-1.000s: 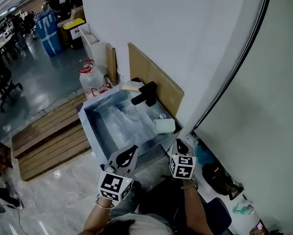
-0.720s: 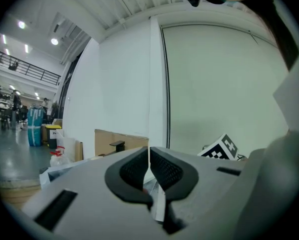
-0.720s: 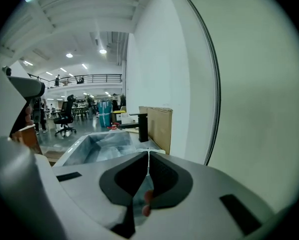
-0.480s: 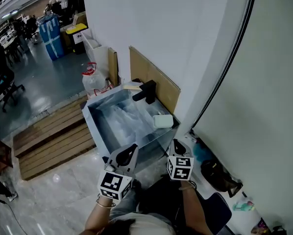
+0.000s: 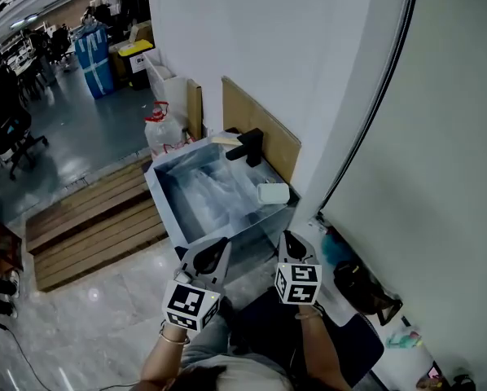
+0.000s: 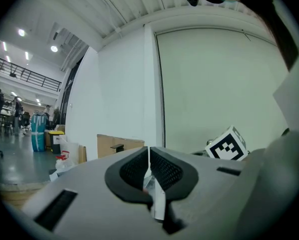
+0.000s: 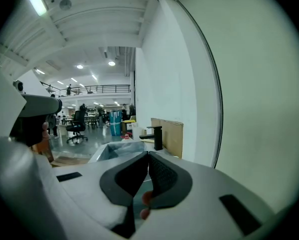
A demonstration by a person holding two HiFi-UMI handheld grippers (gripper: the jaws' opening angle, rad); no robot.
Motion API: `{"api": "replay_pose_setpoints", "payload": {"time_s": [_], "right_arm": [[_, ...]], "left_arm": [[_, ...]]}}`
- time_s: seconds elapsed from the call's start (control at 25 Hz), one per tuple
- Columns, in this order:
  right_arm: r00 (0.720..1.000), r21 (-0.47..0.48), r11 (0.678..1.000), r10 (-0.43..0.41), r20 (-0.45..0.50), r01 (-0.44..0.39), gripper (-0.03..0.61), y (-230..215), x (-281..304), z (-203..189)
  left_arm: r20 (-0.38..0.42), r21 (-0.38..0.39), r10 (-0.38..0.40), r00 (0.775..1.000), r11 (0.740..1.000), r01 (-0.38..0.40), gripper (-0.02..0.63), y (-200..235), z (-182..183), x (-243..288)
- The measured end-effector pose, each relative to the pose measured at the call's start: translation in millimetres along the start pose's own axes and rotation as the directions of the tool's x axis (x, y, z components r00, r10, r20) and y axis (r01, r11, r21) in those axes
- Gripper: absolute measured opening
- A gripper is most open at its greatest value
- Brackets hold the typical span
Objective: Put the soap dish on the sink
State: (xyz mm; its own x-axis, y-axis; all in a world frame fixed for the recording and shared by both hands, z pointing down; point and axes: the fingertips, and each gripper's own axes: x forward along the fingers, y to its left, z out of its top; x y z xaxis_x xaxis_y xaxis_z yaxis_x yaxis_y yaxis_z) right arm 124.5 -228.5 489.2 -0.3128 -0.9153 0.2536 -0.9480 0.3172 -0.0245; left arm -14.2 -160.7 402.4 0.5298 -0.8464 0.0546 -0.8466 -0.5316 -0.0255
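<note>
The soap dish (image 5: 273, 192) lies on the right rim of the sink (image 5: 164, 206), and nothing touches it. Compared with one second ago, both claws now stand a little further back from the sink. The left claw (image 5: 214, 249) and the right claw (image 5: 289, 241) are pressed together, with nothing between them. I judge the placing is already finished.

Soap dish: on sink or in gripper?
On the sink: the white rounded soap dish sits on the metal sink's right rim; left gripper and right gripper are shut, empty.
</note>
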Motion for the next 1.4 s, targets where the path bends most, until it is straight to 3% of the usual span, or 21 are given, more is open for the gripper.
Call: {"api": "replay_pose_setpoints", "payload": {"time_s": [0.6,1.4], "right_arm": [[0.992,-0.039,0.999,0.000,0.127,0.005,0.026,52.3,-55.5,39.1],[0.983,-0.078,0.996,-0.020,0.183,0.035,0.026,143.5,-133.9,63.7]], "left_arm": [[0.029,0.011,-0.024,0.999,1.000,0.023,0.017,-2.8,11.7,-37.2],[0.068,0.029,-0.100,0.993,0.995,0.098,0.017,-6.9,27.0,-126.9]]}}
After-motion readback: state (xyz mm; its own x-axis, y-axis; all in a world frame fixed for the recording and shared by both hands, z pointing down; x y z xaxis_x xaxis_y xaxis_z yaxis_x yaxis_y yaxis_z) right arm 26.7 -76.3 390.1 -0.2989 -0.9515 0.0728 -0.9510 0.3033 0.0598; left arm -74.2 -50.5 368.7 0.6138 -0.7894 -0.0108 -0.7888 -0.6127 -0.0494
